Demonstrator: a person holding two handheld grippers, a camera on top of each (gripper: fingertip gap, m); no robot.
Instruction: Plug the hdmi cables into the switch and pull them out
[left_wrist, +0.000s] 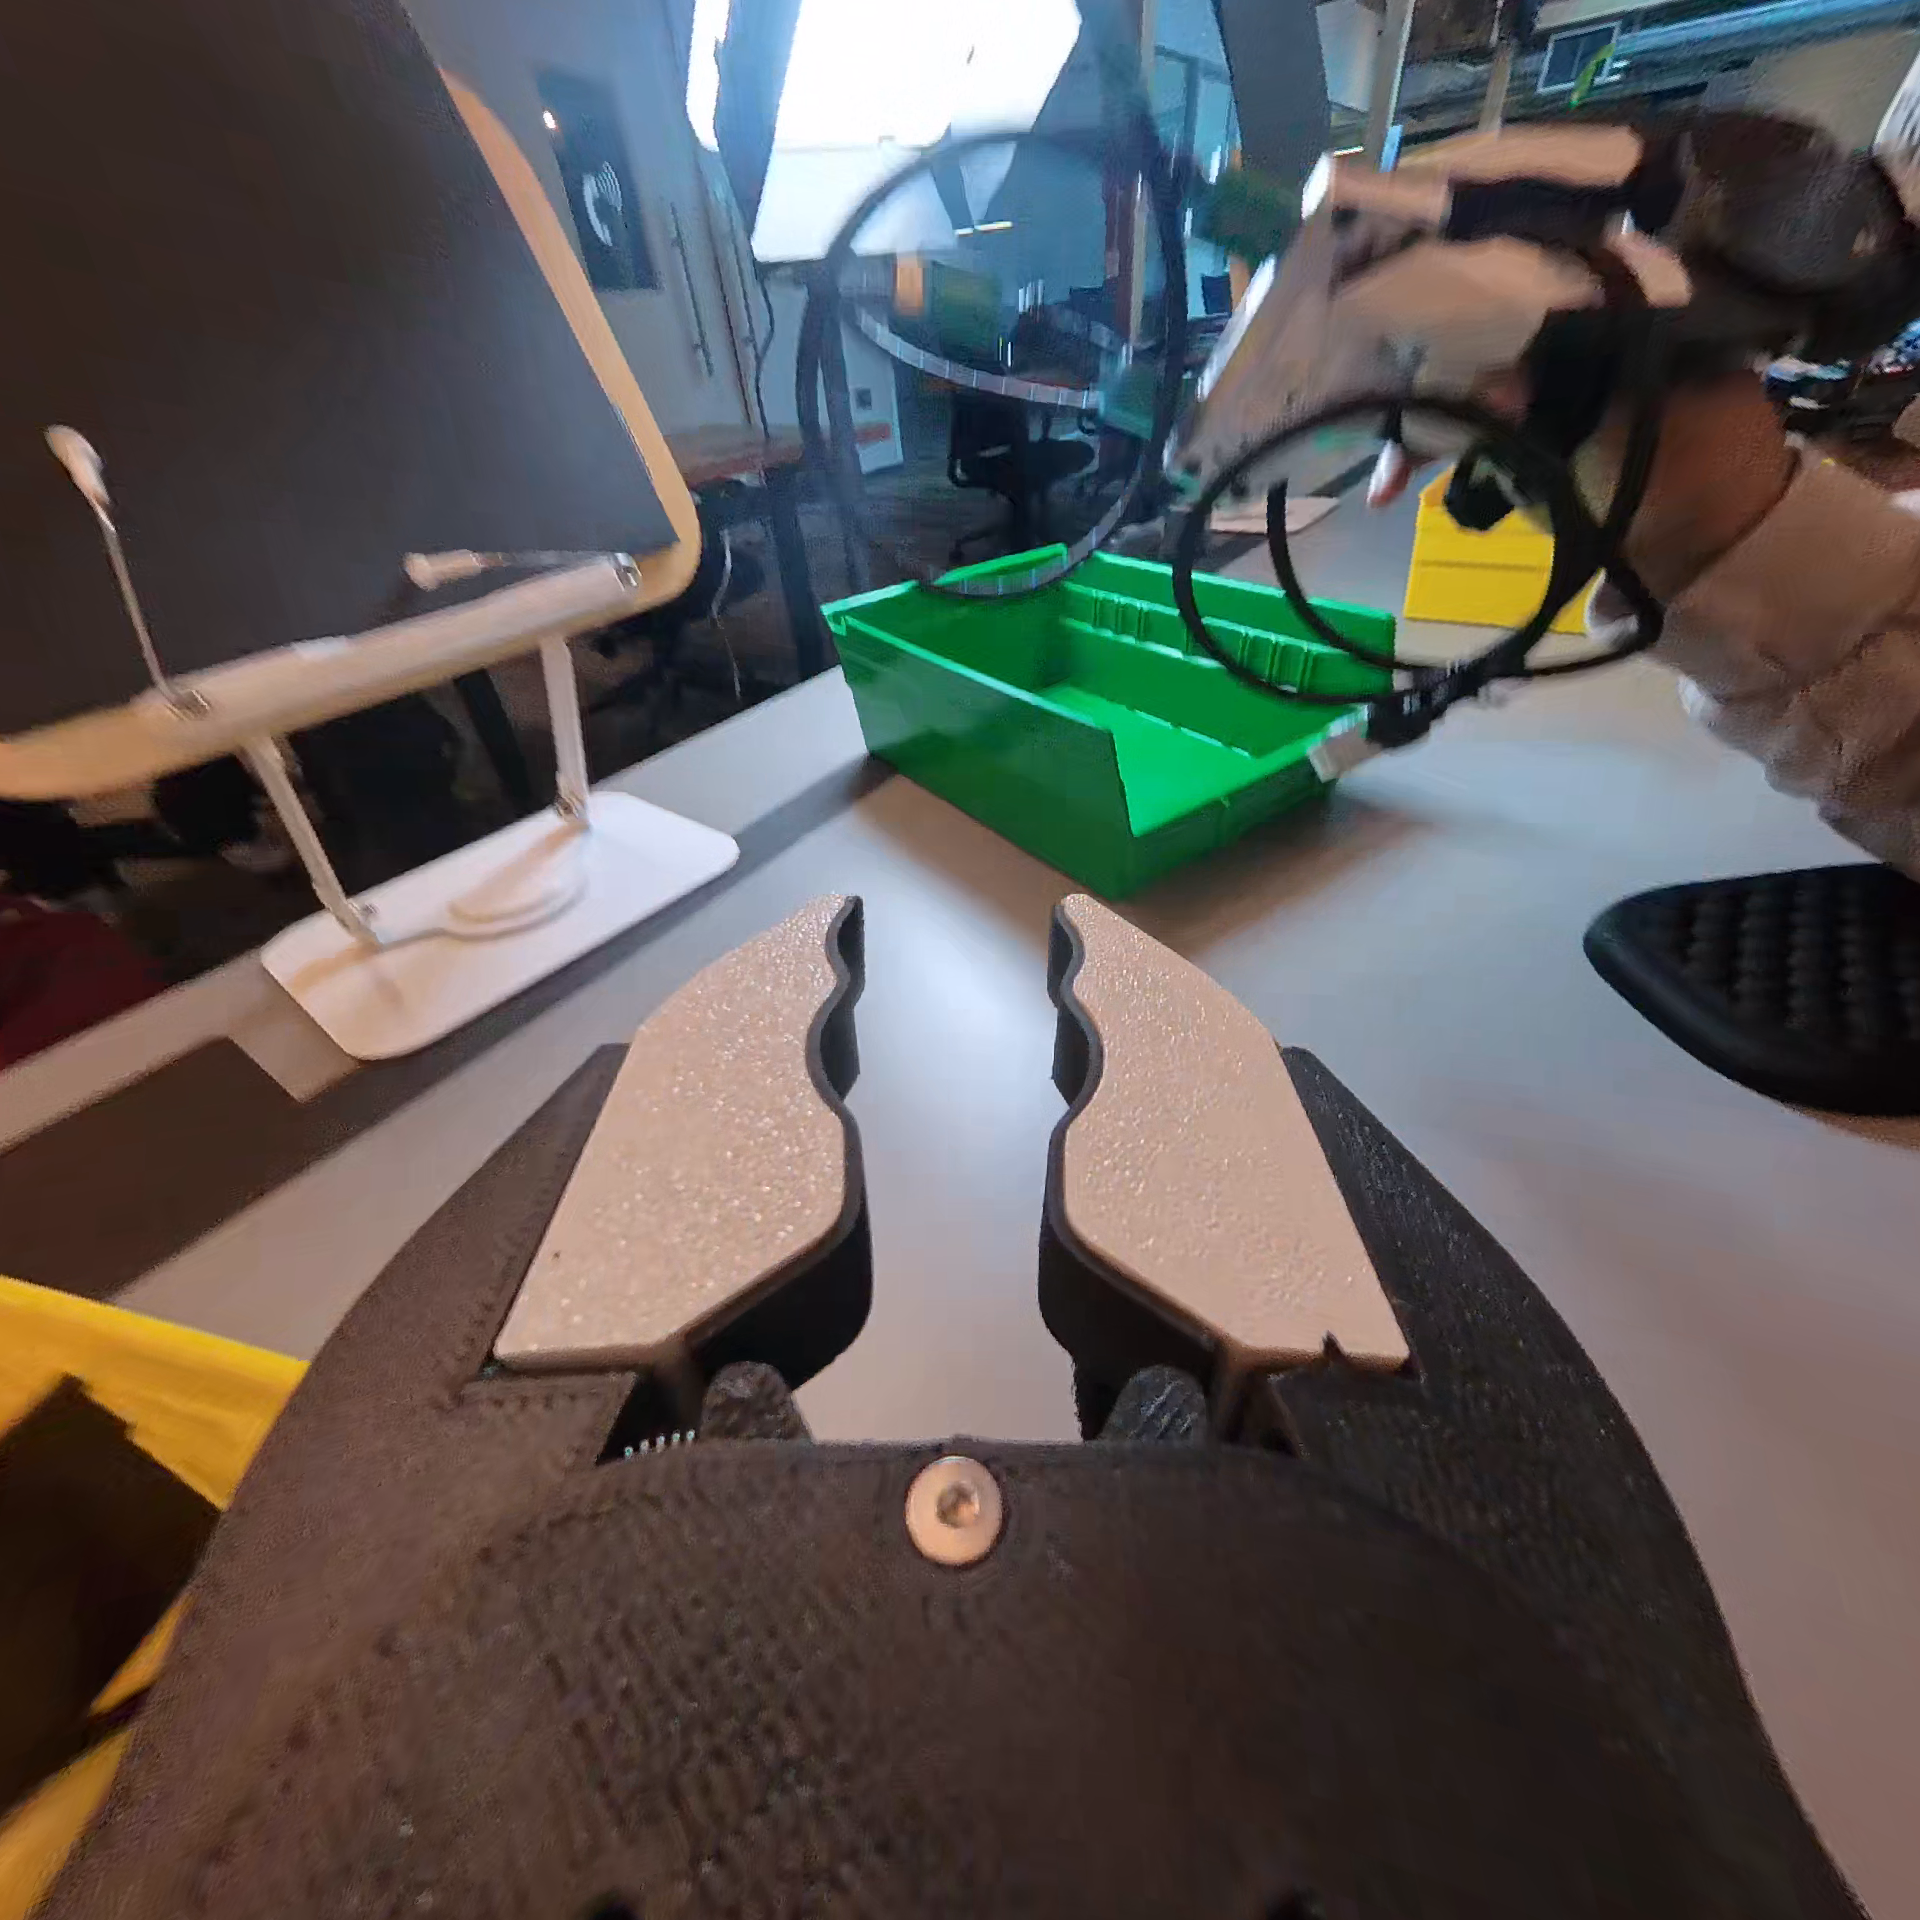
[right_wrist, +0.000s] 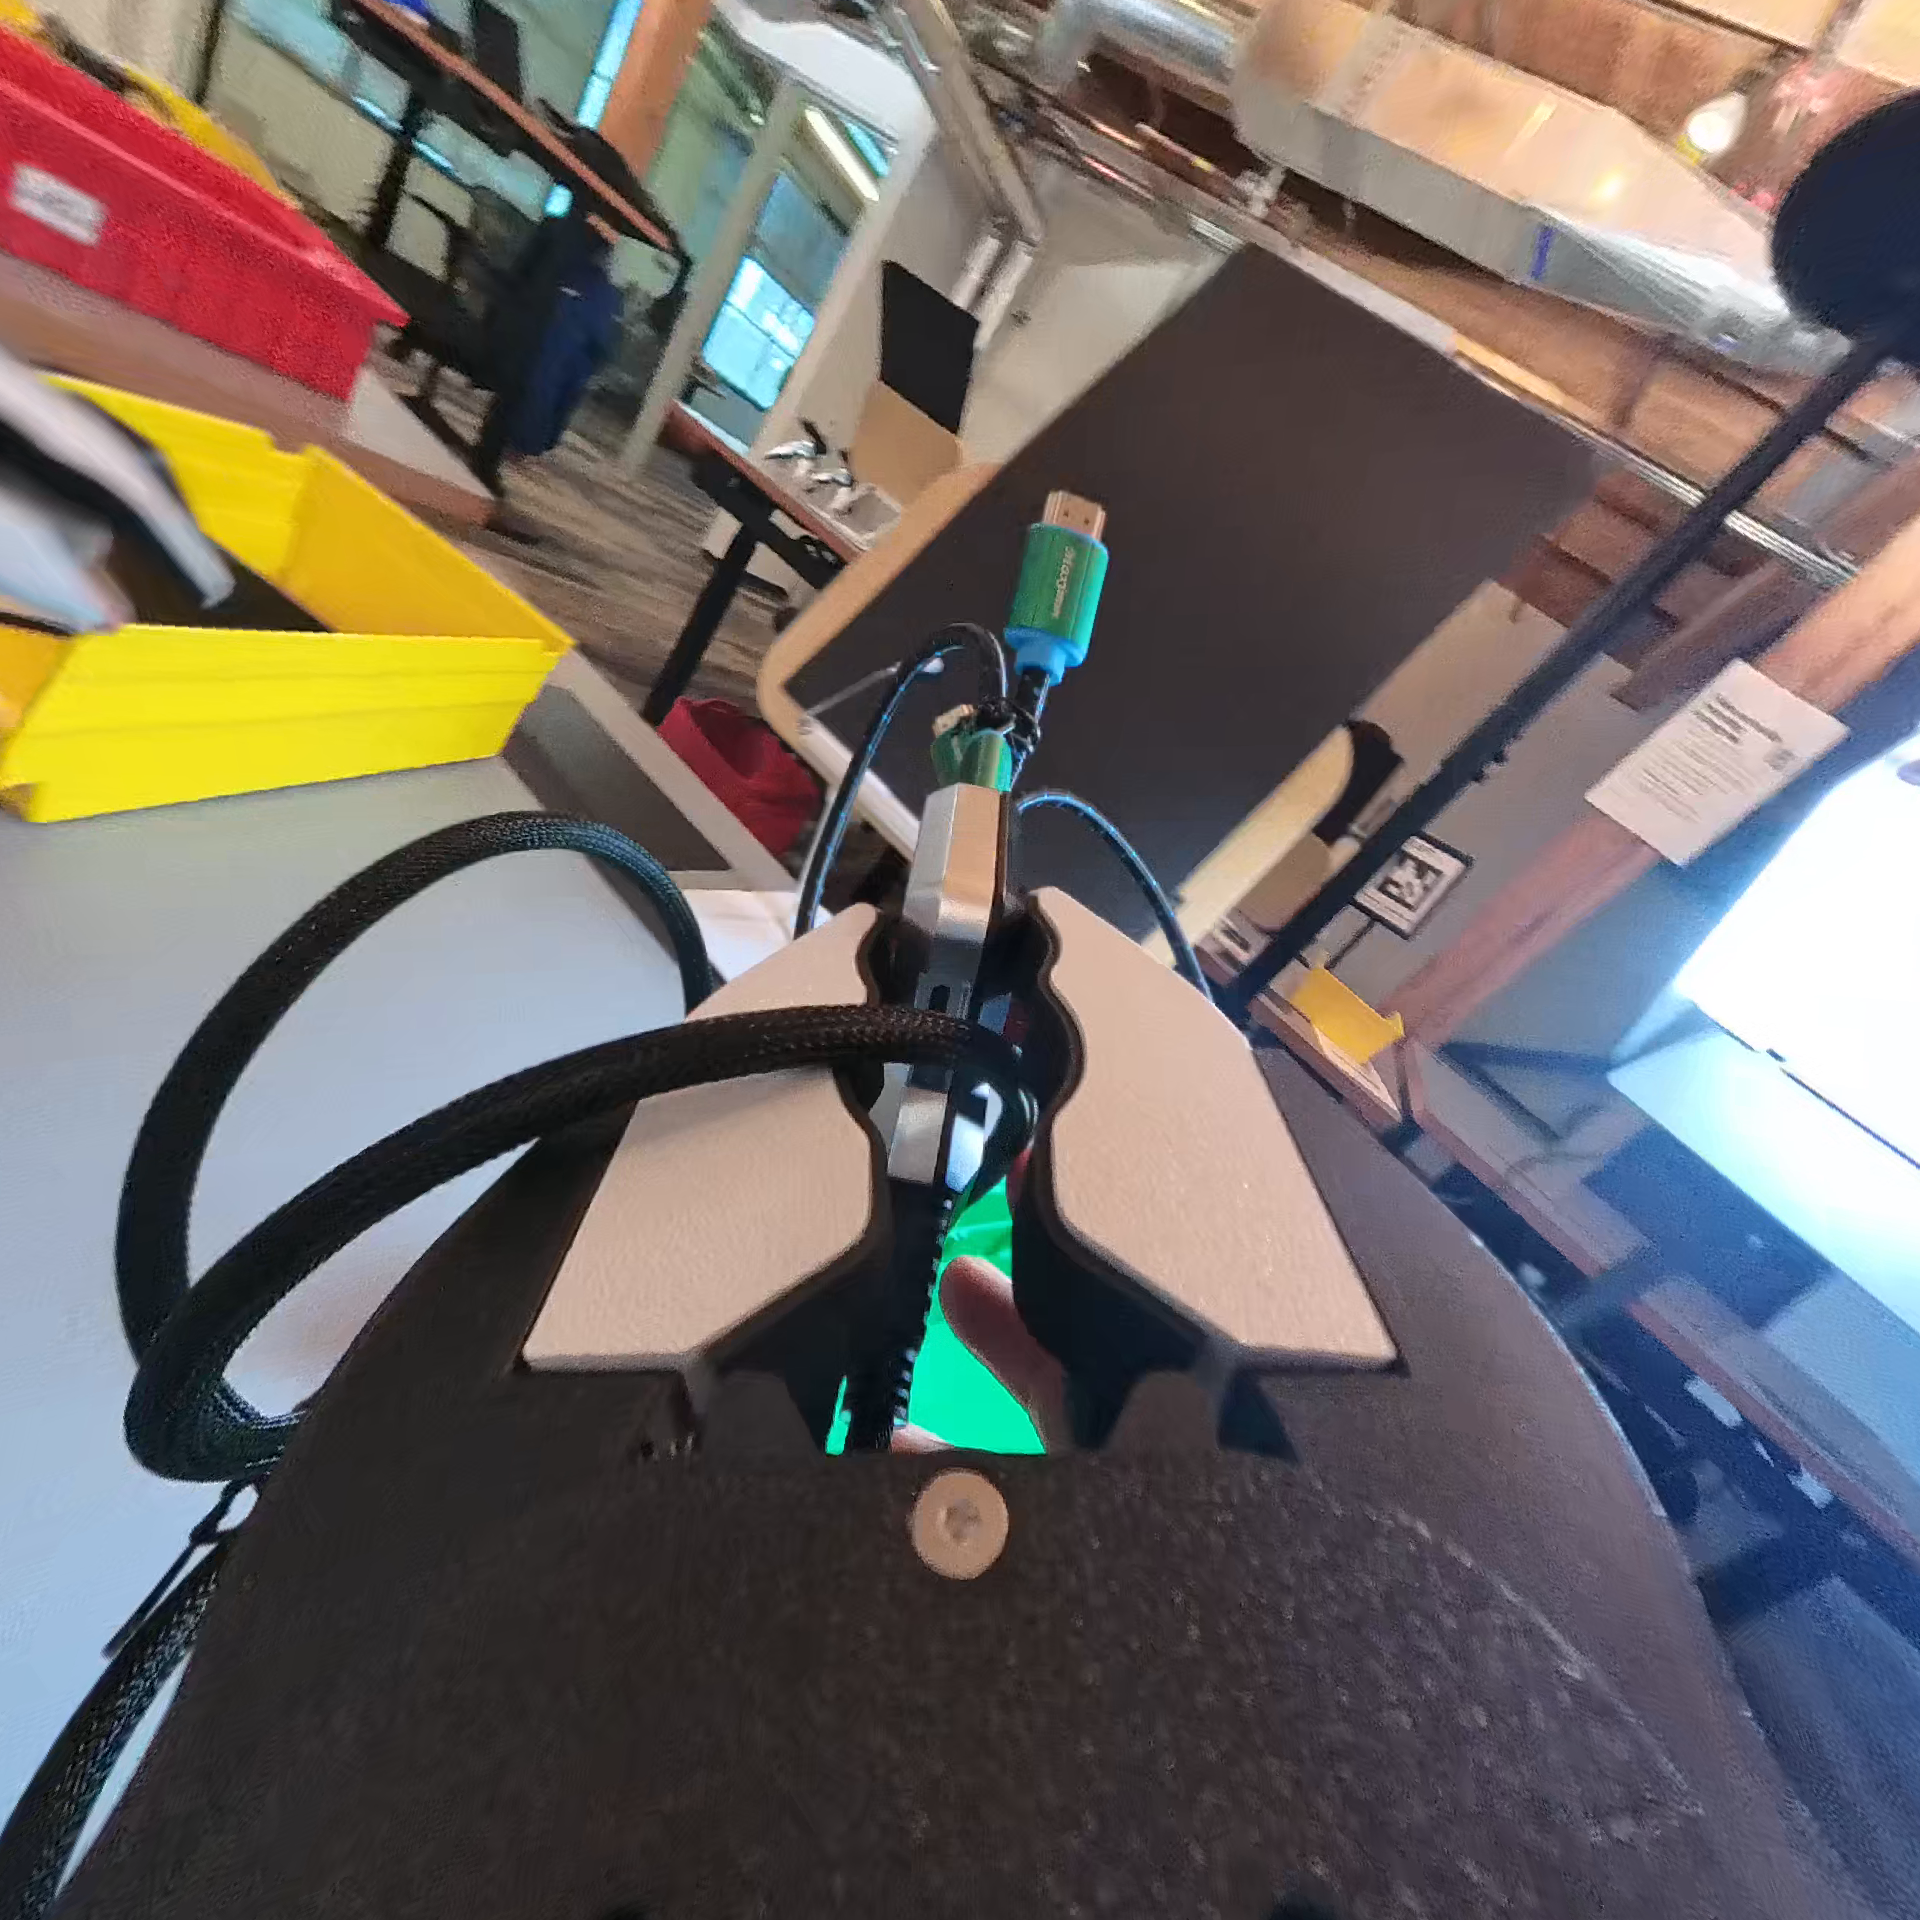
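1. Left wrist view: your left tool (left_wrist: 954, 1003) hangs low over the grey counter (left_wrist: 1403, 1195) with its fingers spread and nothing between them. The green bin (left_wrist: 997, 717) sits ahead, and beyond it the right tool (left_wrist: 1382, 343), blurred, is raised with black cable loops (left_wrist: 1351, 582) dangling over the bin. Hold the left tool wide until a plug is lined up between its fingers.

2. Right wrist view: your right tool (right_wrist: 951, 956) is pinching the silver switch (right_wrist: 951, 894) edge-on. A green-and-blue HDMI plug (right_wrist: 1060, 592) sticks up free beyond it, a second green plug (right_wrist: 971, 753) sits at the switch's far end; whether it is seated I cannot tell. A thick braided cable (right_wrist: 416, 1101) loops across the left finger.

3. Judgement: keep the pinch firm, set the switch down clear of the loops, then take the free plug by its body.
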